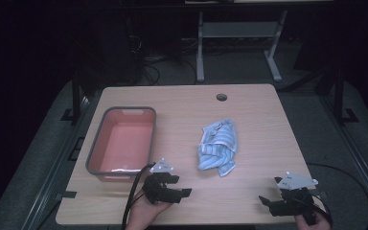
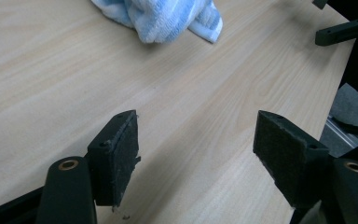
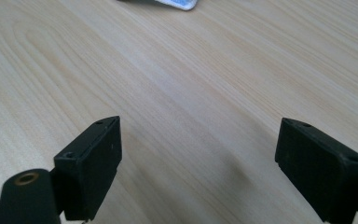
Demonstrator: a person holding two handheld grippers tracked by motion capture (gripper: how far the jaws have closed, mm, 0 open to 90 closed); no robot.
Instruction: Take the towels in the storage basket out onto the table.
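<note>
where crumpled striped terry towel (image 1: 217,146) lies, smooth woodgrain table (image 1: 254,115)

No legible text, label, brand, number or sign appears on any surface; the printed matter, if any, is too small to read.

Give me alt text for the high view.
A crumpled blue-striped towel lies mid-table on a light wooden table, with an empty pink bin to its left. Two hand-held grippers, left gripper and right gripper, rest open near the front edge.
</note>
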